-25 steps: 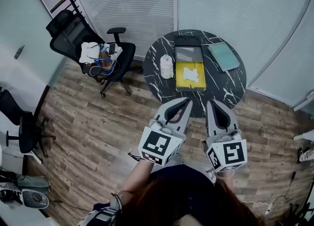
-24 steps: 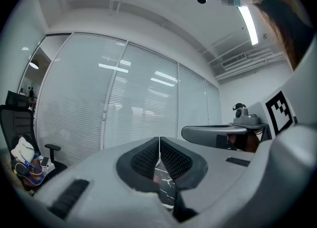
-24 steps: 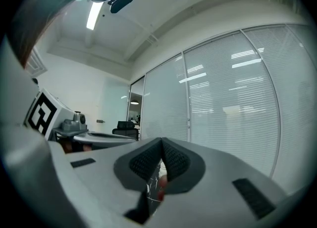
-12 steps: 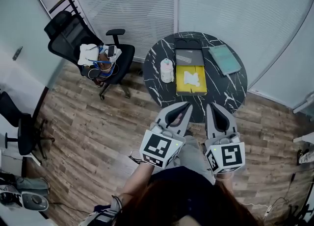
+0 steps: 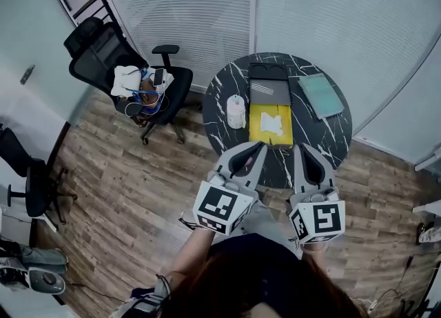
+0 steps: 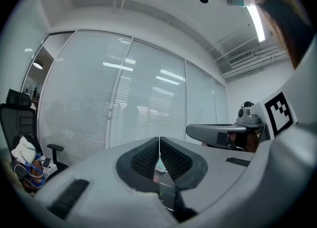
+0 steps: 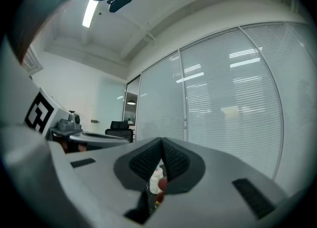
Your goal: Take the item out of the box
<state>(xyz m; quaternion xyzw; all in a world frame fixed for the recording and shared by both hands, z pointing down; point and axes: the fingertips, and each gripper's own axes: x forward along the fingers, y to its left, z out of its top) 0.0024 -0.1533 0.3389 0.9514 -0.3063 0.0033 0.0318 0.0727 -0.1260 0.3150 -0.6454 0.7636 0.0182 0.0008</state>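
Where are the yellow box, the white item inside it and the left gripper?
yellow box (image 5: 255, 134): head view, bare yellow left edge.
white item (image 5: 273, 123): head view, its middle.
left gripper (image 5: 261, 145): head view, between its fingertips.

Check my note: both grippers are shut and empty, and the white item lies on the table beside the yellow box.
Wrong on one point: the head view shows the white item inside the yellow box, not beside it on the table. The left gripper and right gripper are shut and empty.
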